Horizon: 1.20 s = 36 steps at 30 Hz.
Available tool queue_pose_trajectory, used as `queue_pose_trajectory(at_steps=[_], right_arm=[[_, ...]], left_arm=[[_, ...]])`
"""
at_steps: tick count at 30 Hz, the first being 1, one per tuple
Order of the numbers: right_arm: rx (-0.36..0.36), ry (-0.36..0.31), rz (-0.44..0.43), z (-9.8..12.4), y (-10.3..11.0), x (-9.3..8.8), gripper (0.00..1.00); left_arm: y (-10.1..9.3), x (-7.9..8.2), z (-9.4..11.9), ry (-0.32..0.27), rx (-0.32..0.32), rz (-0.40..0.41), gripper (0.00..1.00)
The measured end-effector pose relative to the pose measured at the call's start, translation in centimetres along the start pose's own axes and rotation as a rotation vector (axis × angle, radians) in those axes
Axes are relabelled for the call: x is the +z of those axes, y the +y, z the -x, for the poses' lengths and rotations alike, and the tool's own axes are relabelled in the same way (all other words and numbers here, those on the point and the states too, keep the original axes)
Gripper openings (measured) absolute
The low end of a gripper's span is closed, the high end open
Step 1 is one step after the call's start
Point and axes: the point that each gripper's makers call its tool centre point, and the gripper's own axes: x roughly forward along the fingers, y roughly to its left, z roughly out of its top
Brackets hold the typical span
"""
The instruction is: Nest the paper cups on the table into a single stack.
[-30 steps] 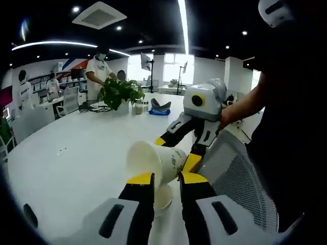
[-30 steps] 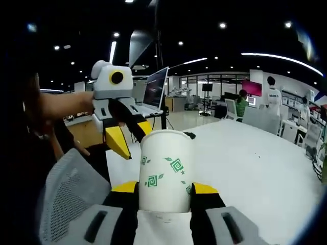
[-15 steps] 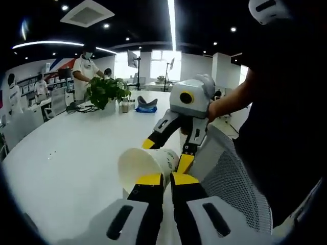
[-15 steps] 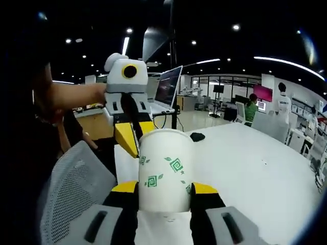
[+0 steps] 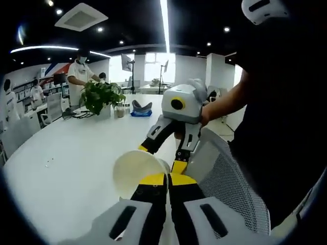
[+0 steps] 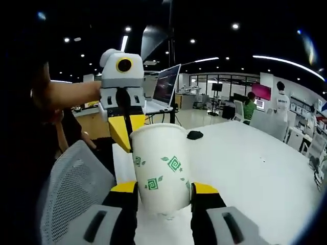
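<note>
My right gripper (image 6: 163, 189) clamps the cup (image 6: 159, 166) — my left gripper (image 5: 167, 179) pinches its rim, jaws nearly together — above the table (image 6: 245, 158).

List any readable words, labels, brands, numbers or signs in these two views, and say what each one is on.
No text can be read in either view.
Paper cup: green square-spiral and leaf motifs, no lettering.
Laptop screen: lit, content too blurred to read.
Red wall screen: nothing legible.
Back wall with red and blue stripes: no words can be made out.
</note>
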Motion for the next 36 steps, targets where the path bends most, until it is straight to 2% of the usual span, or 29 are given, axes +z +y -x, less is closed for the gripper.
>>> queue_pose_trajectory(at_steps=[14, 22, 36], right_arm=[[-0.056, -0.004, -0.060, 0.6, -0.9, -0.6, 0.54], [-0.067, 0.006, -0.078, 0.8, -0.8, -1.2, 0.54], [-0.084, 0.020, -0.092, 0.9, -0.9, -1.9, 0.54]], left_arm=[[1.0, -0.1, 1.0, 0.026, 0.035, -0.005, 0.00], [1.2, -0.5, 1.3, 0.056, 0.039, -0.016, 0.00], [1.7, -2.4, 1.5, 0.152, 0.055, -0.042, 0.00]])
